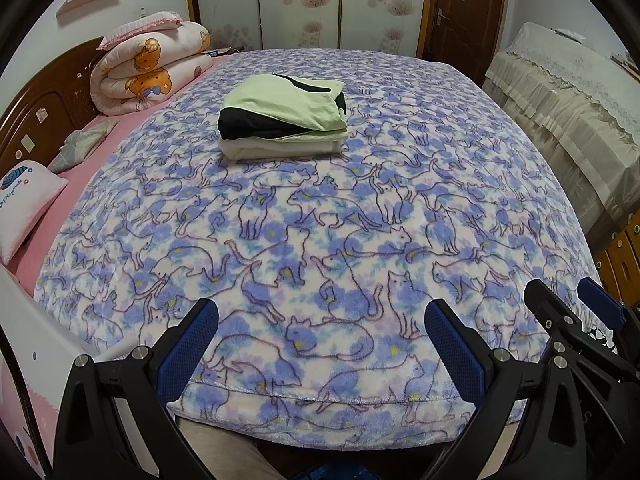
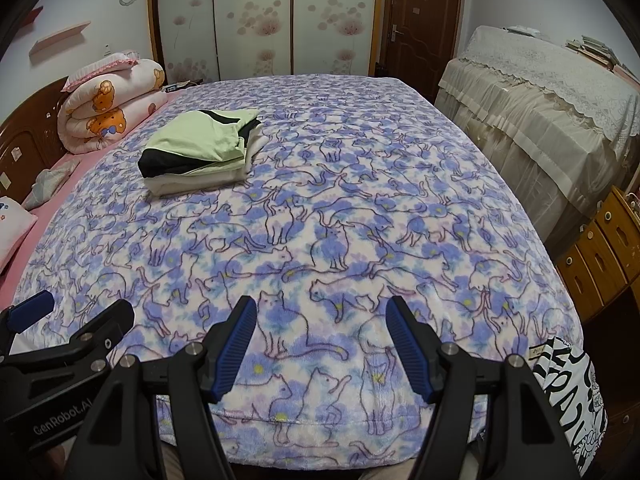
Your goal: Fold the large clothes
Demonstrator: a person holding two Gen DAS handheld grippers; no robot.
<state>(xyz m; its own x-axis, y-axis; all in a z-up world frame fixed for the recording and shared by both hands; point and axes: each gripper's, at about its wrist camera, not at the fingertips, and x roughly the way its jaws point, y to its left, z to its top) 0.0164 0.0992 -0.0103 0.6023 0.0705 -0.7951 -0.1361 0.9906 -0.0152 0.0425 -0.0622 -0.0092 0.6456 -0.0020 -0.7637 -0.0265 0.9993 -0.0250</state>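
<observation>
Bed point(image 1: 460, 168): covered by a blanket point(image 1: 304, 248) printed with blue and white cats, spread flat to the near edge.

Clothes point(image 1: 282, 118): one folded stack, lying on the blanket toward the far left of the bed. Top piece pale green with black panels; a cream piece lay beneath it. In the right wrist view the stack point(image 2: 200, 148) sat at far left, well apart from both grippers.

Left gripper point(image 1: 320, 316): hovered over the near edge of the blanket, jaws wide apart, nothing between them. Blue pads faced inward. It also showed at the near left of the right wrist view point(image 2: 76, 308).

Right gripper point(image 2: 322, 316): hovered over the near edge just to the right of the left one, jaws apart, holding nothing. It showed at the near right of the left wrist view point(image 1: 568, 296).

Quilt point(image 1: 152, 68): rolled, pink with bear print, at the far left against the headboard point(image 1: 44, 112).

Pillow point(image 1: 24, 208): white and pink, at the left on the pink sheet point(image 1: 92, 152).

Wardrobe point(image 1: 304, 4): floral doors, beyond the bed.

Door point(image 1: 468, 12): brown, far right.

Covered furniture point(image 1: 560, 92): under a cream lace cloth, right of the bed.

Bag point(image 2: 572, 392): black and white print, at the near right corner of the bed.
</observation>
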